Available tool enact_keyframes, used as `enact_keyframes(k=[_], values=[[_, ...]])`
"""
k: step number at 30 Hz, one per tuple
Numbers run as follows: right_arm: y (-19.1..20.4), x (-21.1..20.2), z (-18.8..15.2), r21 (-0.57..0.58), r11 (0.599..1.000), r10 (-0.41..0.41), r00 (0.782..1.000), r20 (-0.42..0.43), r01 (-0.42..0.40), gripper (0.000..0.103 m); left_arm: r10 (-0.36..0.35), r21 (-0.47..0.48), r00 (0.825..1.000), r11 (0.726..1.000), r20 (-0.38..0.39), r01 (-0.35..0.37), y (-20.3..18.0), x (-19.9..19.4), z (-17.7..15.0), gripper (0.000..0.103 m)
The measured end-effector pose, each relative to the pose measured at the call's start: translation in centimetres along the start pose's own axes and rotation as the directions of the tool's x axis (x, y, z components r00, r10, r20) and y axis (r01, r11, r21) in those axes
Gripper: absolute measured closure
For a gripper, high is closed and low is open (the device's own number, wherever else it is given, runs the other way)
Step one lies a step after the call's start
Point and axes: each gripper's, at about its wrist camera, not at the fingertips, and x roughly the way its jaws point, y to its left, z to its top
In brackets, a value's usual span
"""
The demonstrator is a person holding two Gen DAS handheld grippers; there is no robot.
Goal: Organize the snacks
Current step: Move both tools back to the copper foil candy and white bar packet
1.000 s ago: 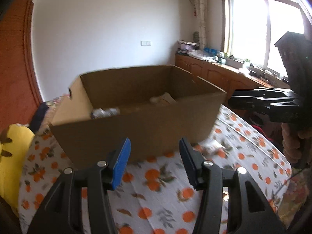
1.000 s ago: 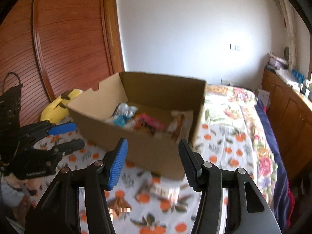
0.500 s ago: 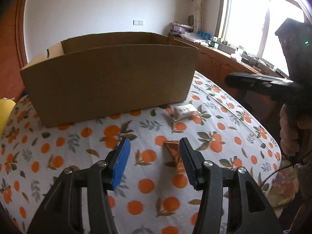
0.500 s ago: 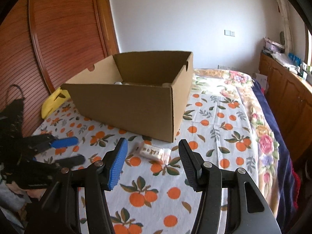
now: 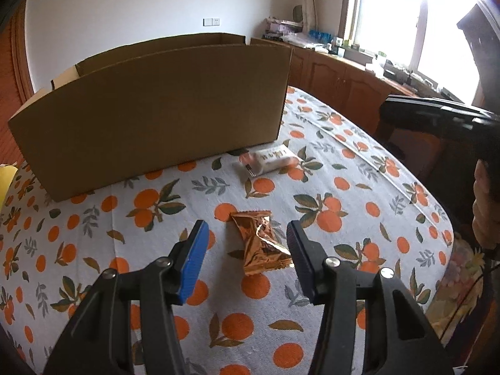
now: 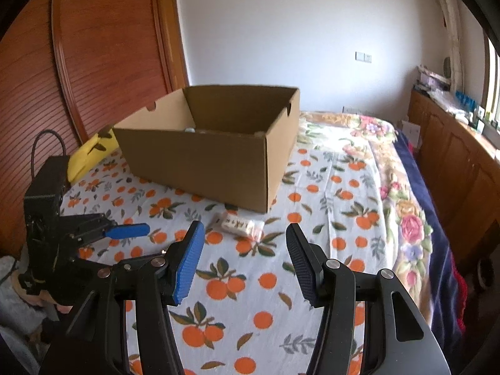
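- Between the spread fingers of the left gripper [image 5: 247, 243], a copper foil snack packet [image 5: 259, 243] lay flat on the orange-print cloth [image 5: 343, 218]; the pads stood apart, neither touching it.
- Ahead of the right gripper [image 6: 245, 243], just beyond its fingertips, a white snack packet [image 6: 239, 225] lay on the cloth, near the cardboard box [image 6: 203, 156]; these jaws were likewise apart and empty.
- Step in hand, by my judgement: reaching for the two loose snacks, neither one yet gripped.
- Box contents were mostly hidden behind its near wall.
- Next move, as judged: the left fingers should settle either side of the foil packet and close; the thin crinkled wrapper calls for a low, square approach.
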Motion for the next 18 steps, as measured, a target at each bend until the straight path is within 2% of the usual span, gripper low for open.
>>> enact_keyframes(k=[9, 14, 18], values=[[-0.5, 4.4, -1.1, 0.02, 1.0, 0.019, 0.998, -0.055, -0.018, 0.048, 0.038, 0.028, 0.996, 0.999, -0.083, -0.035, -0.6, 2.3, -0.4, 0.052], [-1.0, 6.8, -0.8, 0.03, 0.999, 0.026, 0.998, -0.066, -0.024, 0.048, 0.048, 0.044, 0.995, 0.998, -0.082, -0.045, -0.9, 2.4, -0.6, 0.053], [-0.8, 8.7, -0.3, -0.006, 1.0, 0.022, 0.996, -0.091, -0.023, 0.048, 0.043, 0.036, 0.996, 0.999, -0.077, -0.04, -0.9, 2.3, -0.7, 0.053]])
